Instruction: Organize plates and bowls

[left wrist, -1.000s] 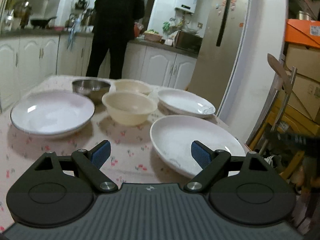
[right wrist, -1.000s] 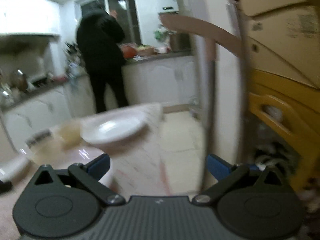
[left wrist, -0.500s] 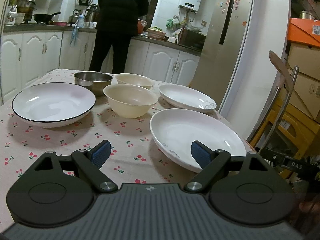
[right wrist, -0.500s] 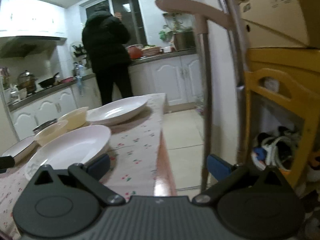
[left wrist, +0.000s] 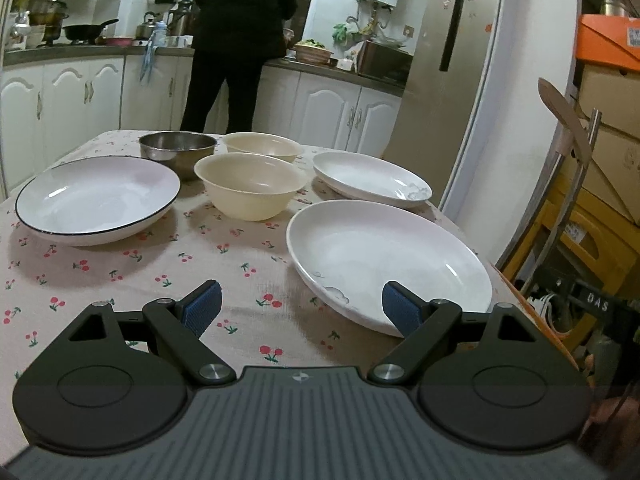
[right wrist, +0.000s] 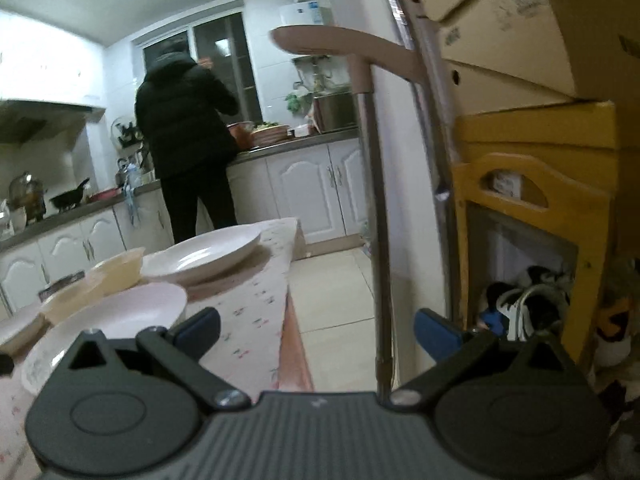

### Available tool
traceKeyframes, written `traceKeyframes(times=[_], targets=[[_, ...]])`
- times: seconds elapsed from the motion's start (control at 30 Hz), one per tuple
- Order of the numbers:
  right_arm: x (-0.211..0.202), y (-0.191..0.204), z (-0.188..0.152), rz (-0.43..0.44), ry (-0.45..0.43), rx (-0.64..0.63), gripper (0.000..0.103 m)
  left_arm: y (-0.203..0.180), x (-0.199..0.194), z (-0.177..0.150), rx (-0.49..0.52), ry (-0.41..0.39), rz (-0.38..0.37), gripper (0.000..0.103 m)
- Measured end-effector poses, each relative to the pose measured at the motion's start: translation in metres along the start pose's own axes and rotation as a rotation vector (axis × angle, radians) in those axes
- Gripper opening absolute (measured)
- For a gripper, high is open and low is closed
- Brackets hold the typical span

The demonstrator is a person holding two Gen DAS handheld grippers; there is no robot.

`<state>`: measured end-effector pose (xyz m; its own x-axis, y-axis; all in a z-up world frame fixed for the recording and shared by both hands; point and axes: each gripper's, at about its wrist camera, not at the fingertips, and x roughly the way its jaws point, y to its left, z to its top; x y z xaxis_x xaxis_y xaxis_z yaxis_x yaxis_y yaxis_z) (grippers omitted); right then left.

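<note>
On the cherry-print tablecloth (left wrist: 132, 280) lie three white plates: a black-rimmed one (left wrist: 98, 198) at left, a near one (left wrist: 384, 260) at right, a far one (left wrist: 370, 178) behind it. Two cream bowls (left wrist: 250, 184) (left wrist: 262, 146) and a steel bowl (left wrist: 178, 150) stand between them. My left gripper (left wrist: 300, 310) hovers open above the table's near edge, its right finger over the near plate's rim. My right gripper (right wrist: 316, 330) is open and empty beside the table's right edge, with the near plate (right wrist: 108, 320) and far plate (right wrist: 204, 250) to its left.
A person in dark clothes (left wrist: 240, 40) stands at the kitchen counter (left wrist: 340, 68) behind the table. A chair with a metal post (right wrist: 374, 220) stands right of the table. Cardboard boxes (right wrist: 512, 32) and a yellow wooden frame (right wrist: 532, 216) fill the right side, with shoes below.
The right wrist view has tilted up and swung right, away from the table toward the chair post. The left gripper has barely shifted. Both stay open.
</note>
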<state>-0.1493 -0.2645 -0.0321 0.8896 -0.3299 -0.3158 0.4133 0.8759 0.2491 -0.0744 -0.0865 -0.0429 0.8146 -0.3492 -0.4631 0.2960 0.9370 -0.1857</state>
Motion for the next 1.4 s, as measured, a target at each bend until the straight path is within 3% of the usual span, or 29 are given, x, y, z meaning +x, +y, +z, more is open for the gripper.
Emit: traceKeyframes(times=[0.27, 0.7, 0.83, 0.87, 0.97, 1.1, 1.17, 1.27, 1.4], targets=[[0.010, -0.024, 0.005, -0.117, 0.012, -0.019, 0.102, 0.005, 0.006, 0.001, 0.004, 0.022, 0.009, 0.103], [0.004, -0.044, -0.002, -0.216, 0.056, -0.006, 0.102, 0.017, 0.006, 0.012, -0.017, 0.033, -0.016, 0.103], [-0.008, -0.043, 0.016, -0.316, 0.022, -0.061, 0.102, 0.017, 0.002, 0.026, -0.014, 0.011, -0.037, 0.103], [-0.013, -0.043, 0.023, -0.305, 0.016, -0.046, 0.102, 0.016, 0.002, 0.031, -0.017, 0.008, -0.042, 0.103], [-0.017, -0.038, 0.056, -0.164, 0.067, 0.066, 0.102, 0.012, 0.009, 0.050, -0.031, 0.024, -0.063, 0.103], [0.002, -0.008, 0.096, 0.134, 0.194, 0.145, 0.102, 0.004, 0.023, 0.076, -0.058, 0.048, -0.123, 0.103], [0.016, 0.007, 0.108, 0.230, 0.217, 0.173, 0.102, 0.001, 0.033, 0.090, -0.071, 0.052, -0.144, 0.103], [0.049, 0.027, 0.120, 0.270, 0.266, 0.196, 0.102, -0.004, 0.051, 0.109, -0.082, 0.071, -0.160, 0.103], [0.096, 0.035, 0.122, 0.254, 0.312, 0.232, 0.102, -0.011, 0.081, 0.129, -0.077, 0.113, -0.165, 0.101]])
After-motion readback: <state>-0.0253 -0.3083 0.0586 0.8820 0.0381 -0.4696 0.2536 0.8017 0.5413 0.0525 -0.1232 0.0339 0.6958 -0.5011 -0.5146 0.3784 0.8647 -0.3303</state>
